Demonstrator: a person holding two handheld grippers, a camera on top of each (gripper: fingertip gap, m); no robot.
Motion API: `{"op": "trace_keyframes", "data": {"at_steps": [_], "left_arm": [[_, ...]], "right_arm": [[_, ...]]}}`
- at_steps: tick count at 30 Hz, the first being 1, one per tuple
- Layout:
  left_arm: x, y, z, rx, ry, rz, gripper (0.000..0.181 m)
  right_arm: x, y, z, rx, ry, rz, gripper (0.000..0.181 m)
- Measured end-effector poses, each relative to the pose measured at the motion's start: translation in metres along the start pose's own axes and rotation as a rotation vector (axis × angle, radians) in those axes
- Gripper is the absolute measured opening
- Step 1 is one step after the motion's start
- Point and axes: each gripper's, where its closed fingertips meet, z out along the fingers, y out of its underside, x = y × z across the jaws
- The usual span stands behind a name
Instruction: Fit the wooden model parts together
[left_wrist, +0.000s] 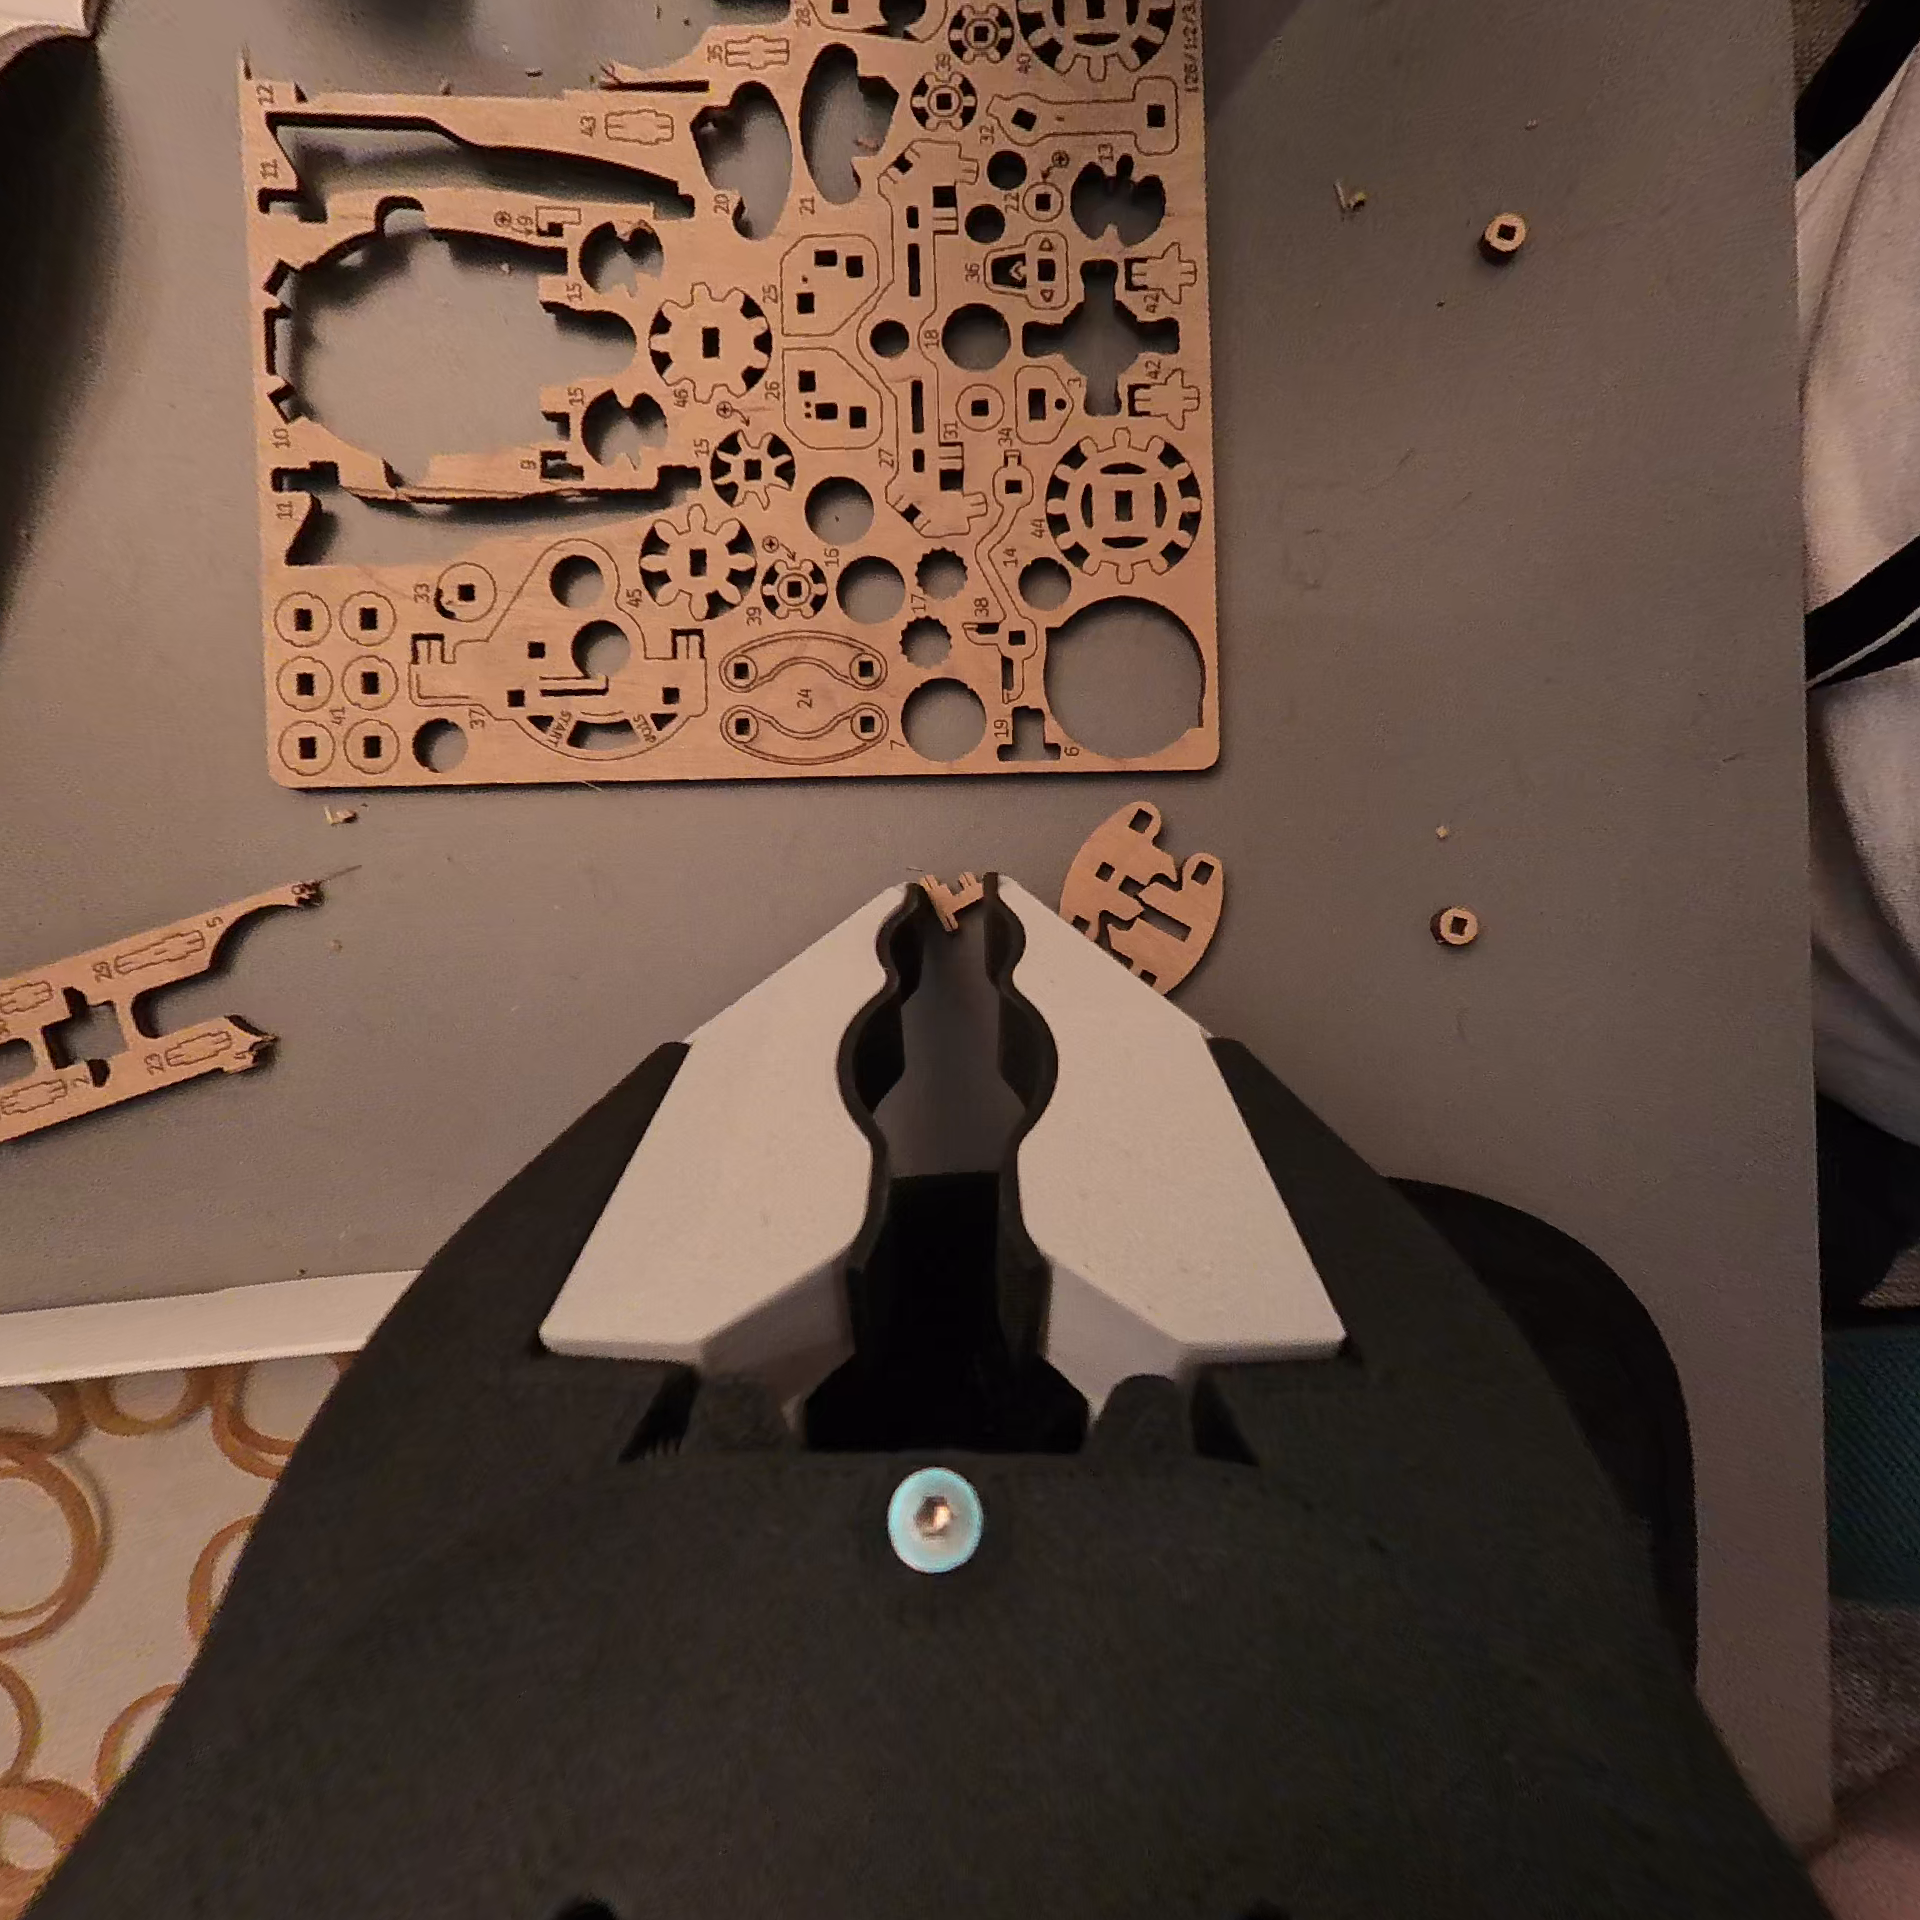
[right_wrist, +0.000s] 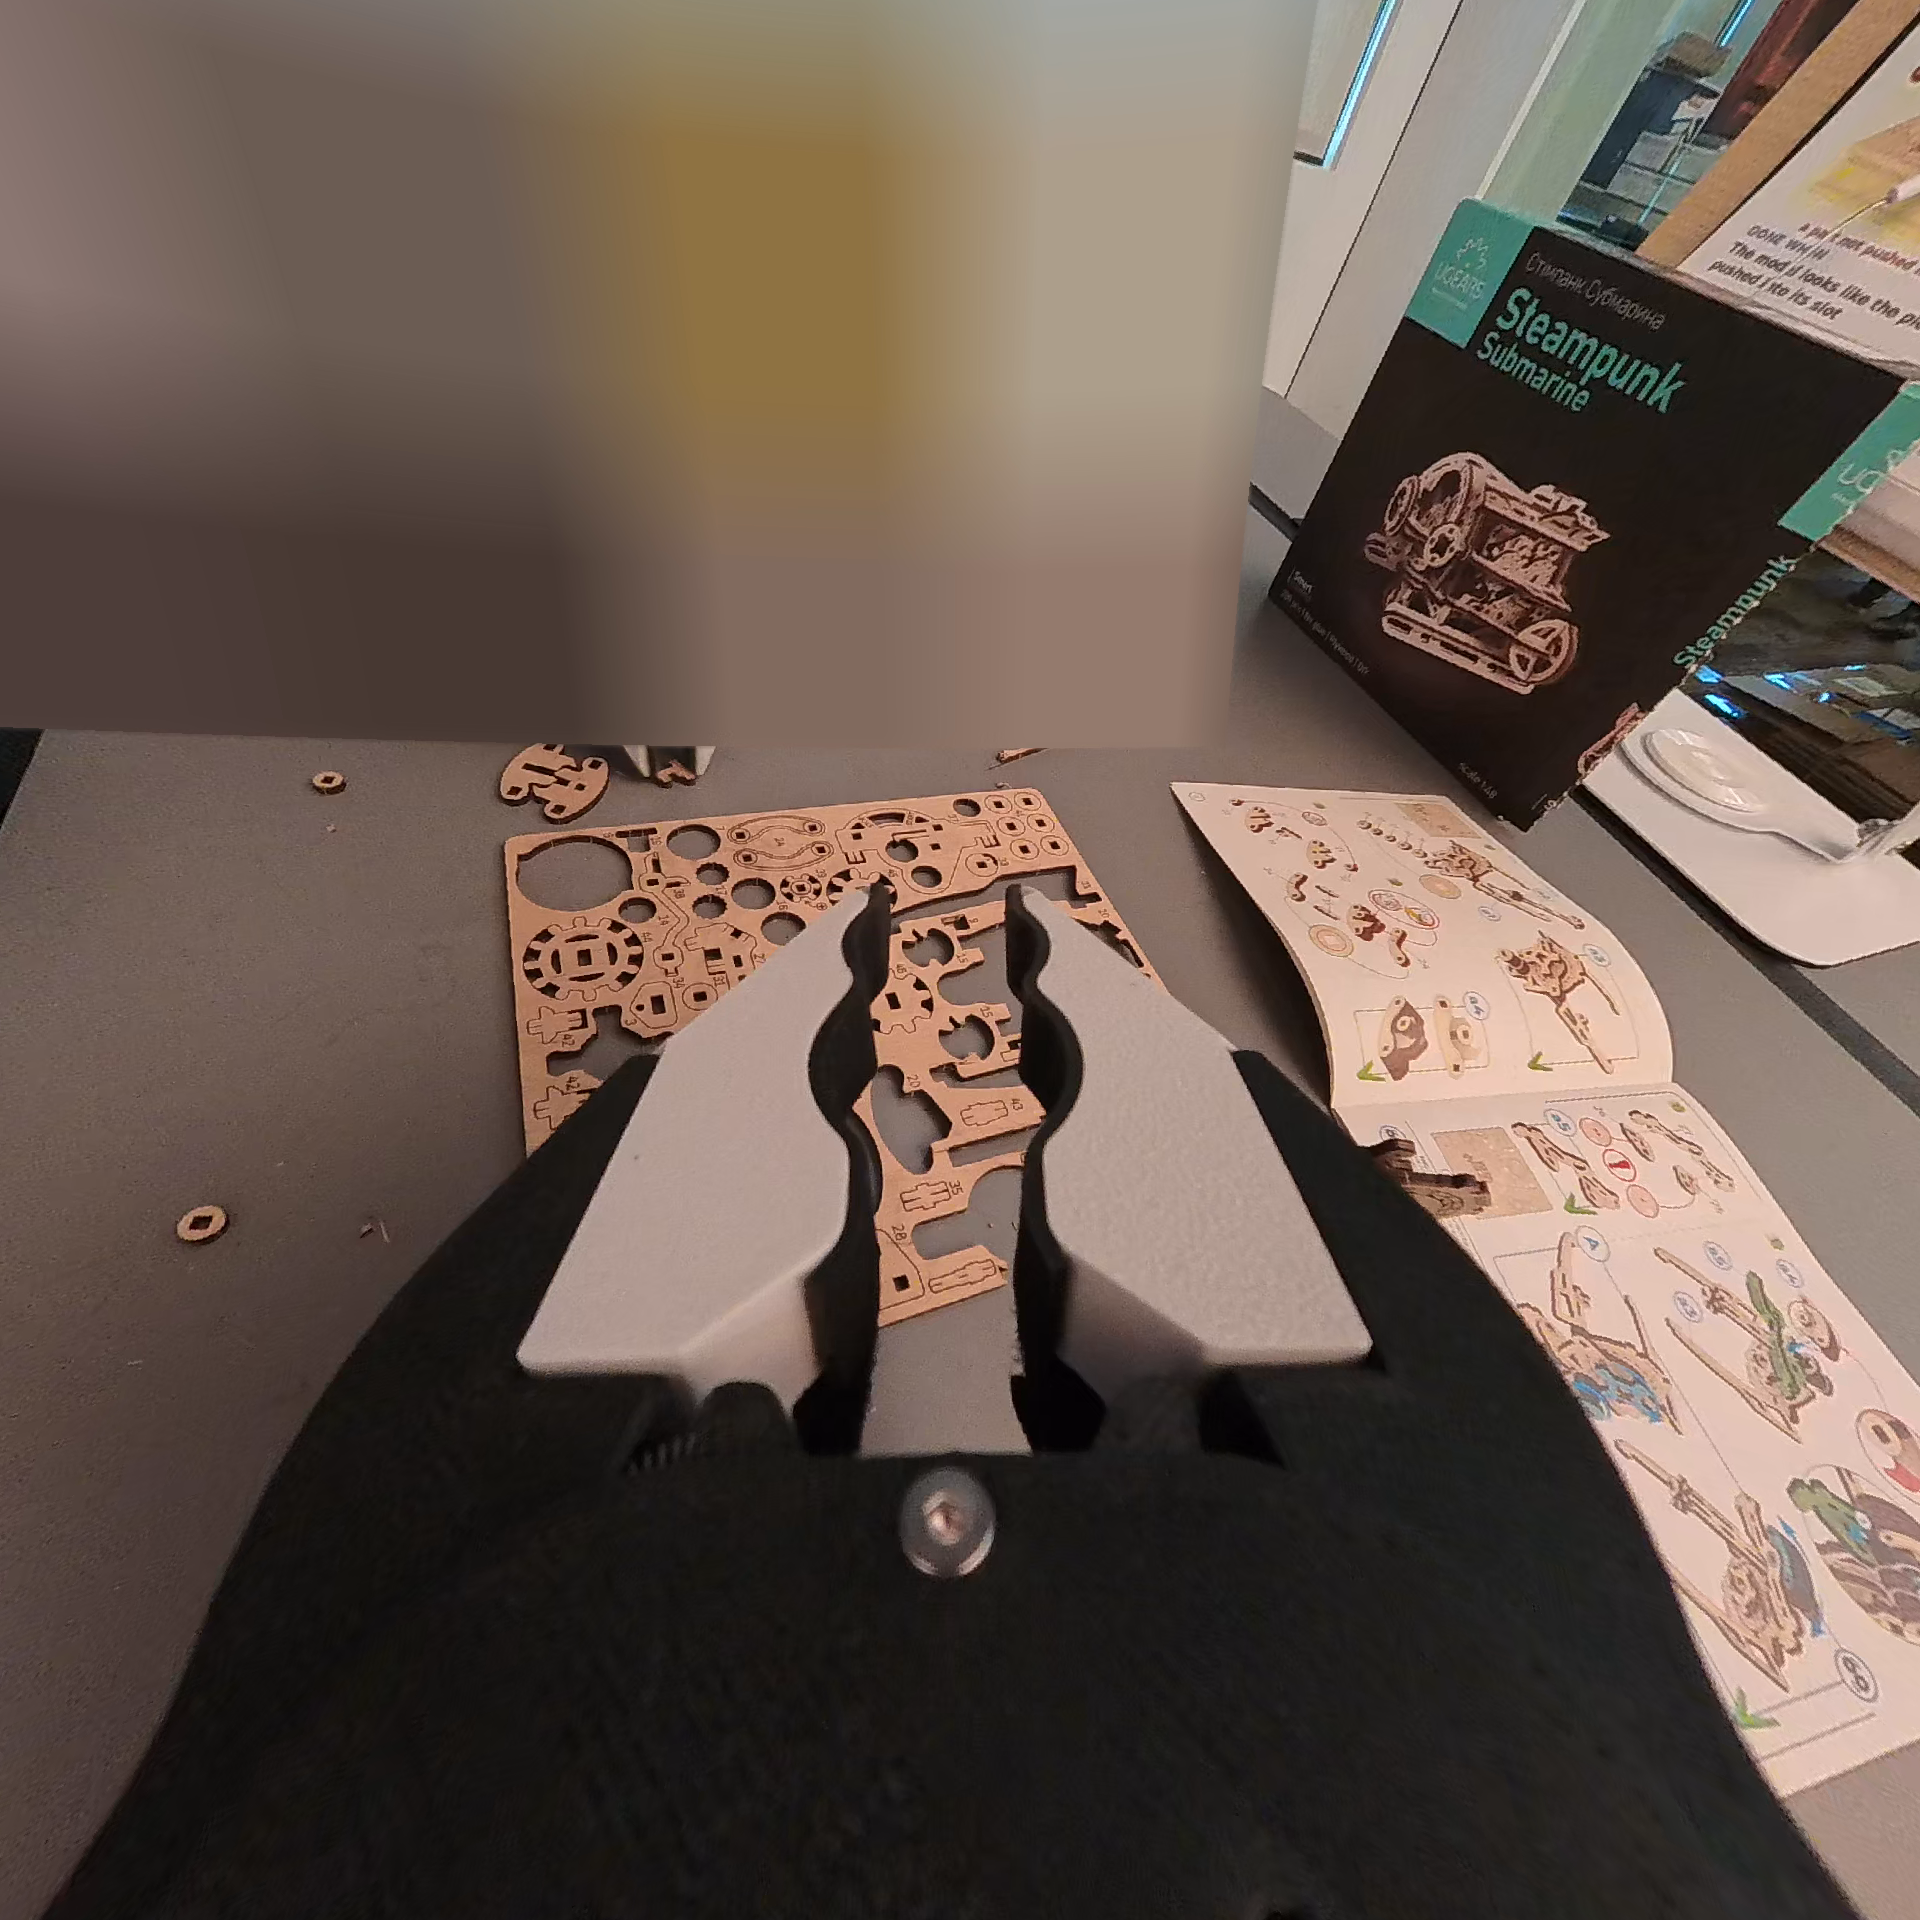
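Observation:
In the left wrist view my left gripper (left_wrist: 954, 891) is shut on a small notched wooden piece (left_wrist: 951, 896) pinched at its fingertips, just above the grey table. An oval slotted wooden part (left_wrist: 1143, 902) lies on the table right beside the right finger. The laser-cut wooden sheet (left_wrist: 727, 416) with several parts punched out lies beyond. In the right wrist view my right gripper (right_wrist: 943, 902) is open and empty, hovering over the same sheet (right_wrist: 727, 935). The oval part (right_wrist: 551, 779) and the left gripper's tips (right_wrist: 665, 764) show at the far edge, under the blur.
A broken strip of wooden sheet (left_wrist: 125, 1013) lies at the left. Small wooden rings (left_wrist: 1503, 237) (left_wrist: 1455, 927) lie at the right near the table edge. An open instruction booklet (right_wrist: 1507, 1195) and a dark kit box (right_wrist: 1558, 520) sit right of the sheet. The left gripper's tips are roughly 15 cm from the right gripper's.

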Motion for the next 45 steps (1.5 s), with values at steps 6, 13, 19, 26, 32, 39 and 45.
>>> {"op": "trace_keyframes", "data": {"at_steps": [6, 13, 19, 26, 32, 39, 45], "left_arm": [[-0.009, -0.014, -0.008, 0.098, -0.016, -0.07, 0.01], [-0.016, -0.046, -0.029, 0.408, 0.235, -0.43, 0.009], [-0.02, -0.048, -0.031, 0.461, 0.332, -0.52, 0.009], [-0.021, -0.049, -0.031, 0.463, 0.307, -0.503, 0.009], [-0.036, -0.045, -0.032, 0.443, 0.125, -0.397, 0.009], [-0.044, -0.038, -0.015, 0.239, -0.235, -0.101, 0.01], [-0.038, -0.05, -0.018, 0.23, -0.351, 0.035, 0.01]], "right_arm": [[-0.001, 0.002, 0.001, -0.01, -0.004, -0.007, 0.02], [-0.001, 0.004, 0.002, -0.02, 0.0, -0.019, 0.02], [-0.002, 0.004, 0.002, -0.019, 0.001, -0.028, 0.02], [-0.003, 0.005, 0.004, -0.029, 0.0, -0.041, 0.02], [-0.003, 0.007, 0.005, -0.031, 0.0, -0.037, 0.02], [-0.005, 0.007, 0.012, -0.035, -0.035, 0.095, 0.022], [-0.033, -0.024, 0.024, 0.041, -0.273, 0.506, 0.024]]}}
